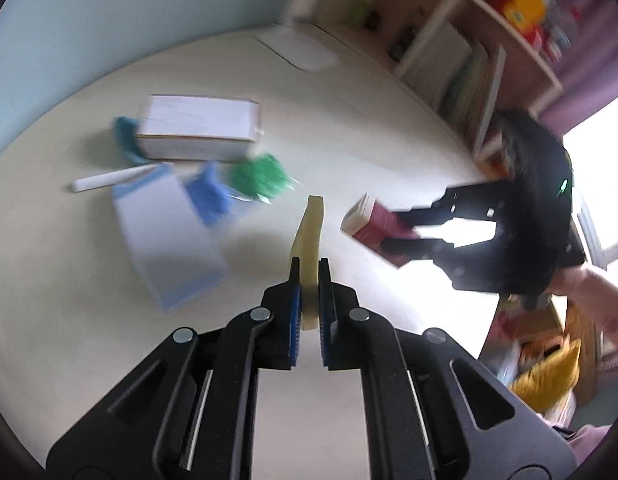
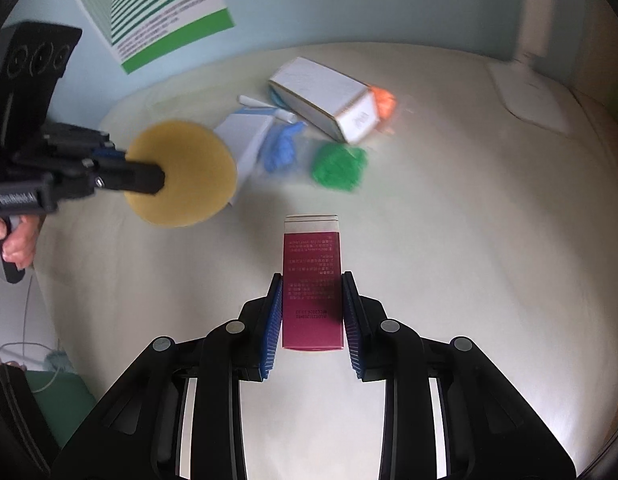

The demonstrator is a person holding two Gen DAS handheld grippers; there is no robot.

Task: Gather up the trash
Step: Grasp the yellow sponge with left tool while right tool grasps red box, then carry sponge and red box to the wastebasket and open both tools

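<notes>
My left gripper (image 1: pixel 309 268) is shut on a flat round yellow sponge (image 1: pixel 311 224), seen edge-on between its pads and lifted off the cream table (image 1: pixel 69 320). In the right wrist view the sponge (image 2: pixel 189 148) shows as a full disc held by the left gripper (image 2: pixel 159 178) at the left. My right gripper (image 2: pixel 313 280) is shut on a small dark red box (image 2: pixel 312 256), also above the table; the box (image 1: pixel 369 224) appears at the right in the left wrist view. Still on the table lie a white carton (image 2: pixel 325 96), a green crumpled wad (image 2: pixel 339 166), a blue wad (image 2: pixel 281 148) and an orange wad (image 2: pixel 383 100).
A white-and-blue carton (image 1: pixel 165 236) and a white pen (image 1: pixel 109 180) lie by the pile. A wooden shelf (image 1: pixel 449 60) stands past the table's far right edge, with a flat white pad (image 1: pixel 305 50) near it. A poster (image 2: pixel 149 4) hangs on the wall. A yellow bag (image 1: pixel 545 376) sits below the table edge.
</notes>
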